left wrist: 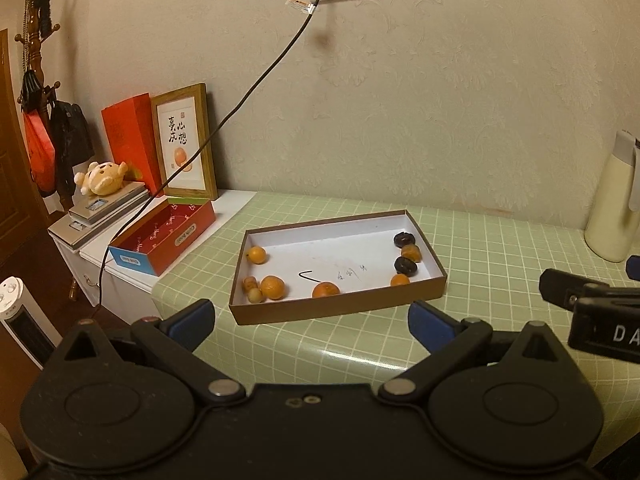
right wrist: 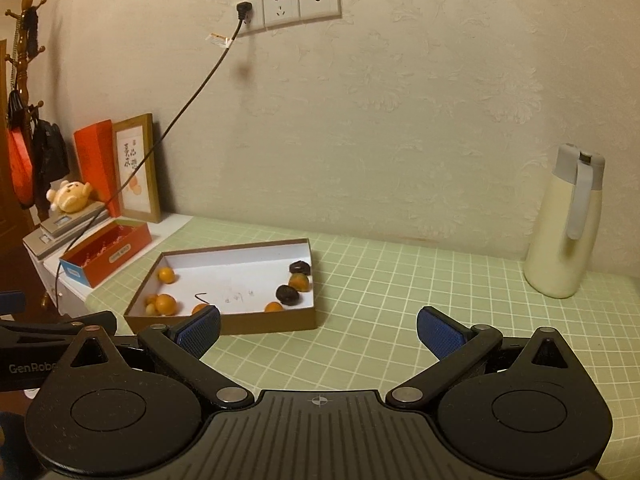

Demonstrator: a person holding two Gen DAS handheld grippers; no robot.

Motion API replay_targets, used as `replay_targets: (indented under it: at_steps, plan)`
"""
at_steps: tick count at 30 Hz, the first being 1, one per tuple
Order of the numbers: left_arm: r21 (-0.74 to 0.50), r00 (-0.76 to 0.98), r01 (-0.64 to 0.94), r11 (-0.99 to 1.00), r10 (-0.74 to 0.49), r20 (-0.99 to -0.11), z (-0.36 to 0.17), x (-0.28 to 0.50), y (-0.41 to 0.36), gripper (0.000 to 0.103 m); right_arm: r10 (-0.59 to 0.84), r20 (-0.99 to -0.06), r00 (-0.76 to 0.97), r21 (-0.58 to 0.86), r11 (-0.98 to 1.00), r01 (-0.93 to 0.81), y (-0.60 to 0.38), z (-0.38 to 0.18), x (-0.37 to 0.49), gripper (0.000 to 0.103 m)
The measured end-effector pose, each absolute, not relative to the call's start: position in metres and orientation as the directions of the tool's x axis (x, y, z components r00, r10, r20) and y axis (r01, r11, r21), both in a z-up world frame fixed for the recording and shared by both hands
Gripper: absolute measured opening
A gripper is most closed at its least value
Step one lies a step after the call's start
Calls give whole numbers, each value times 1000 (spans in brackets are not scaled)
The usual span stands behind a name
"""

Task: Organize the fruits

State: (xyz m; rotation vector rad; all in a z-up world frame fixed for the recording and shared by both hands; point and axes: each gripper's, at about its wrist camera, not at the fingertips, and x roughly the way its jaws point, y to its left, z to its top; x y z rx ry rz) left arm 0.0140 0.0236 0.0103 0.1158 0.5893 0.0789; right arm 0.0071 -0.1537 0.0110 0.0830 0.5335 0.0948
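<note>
A shallow brown cardboard tray [left wrist: 340, 308] with a white inside lies on the green checked table. At its left end sit several orange fruits [left wrist: 273, 287] and small pale ones [left wrist: 254, 295]. At its right end are two dark fruits [left wrist: 405, 265] mixed with small orange ones [left wrist: 411, 252]. My left gripper [left wrist: 311, 322] hangs open just in front of the tray, holding nothing. In the right wrist view the same tray [right wrist: 224, 322] lies ahead to the left. My right gripper [right wrist: 319, 330] is open and empty over bare tablecloth beside the tray.
An open red box [left wrist: 160, 240] stands left of the tray on a white cabinet. Behind it are a framed picture [left wrist: 184, 144], a red carton and a plush toy [left wrist: 102, 178]. A cream thermos jug [right wrist: 564, 224] stands at the right near the wall. A black cable [left wrist: 240, 100] runs down from the wall socket.
</note>
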Motion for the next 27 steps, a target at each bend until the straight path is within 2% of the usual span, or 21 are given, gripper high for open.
replay_targets:
  at_steps: [27]
  plan:
    - [102, 819, -36, 994, 88, -568, 9, 20, 23, 97, 128, -508, 852, 117, 990, -79, -150, 13, 10, 103]
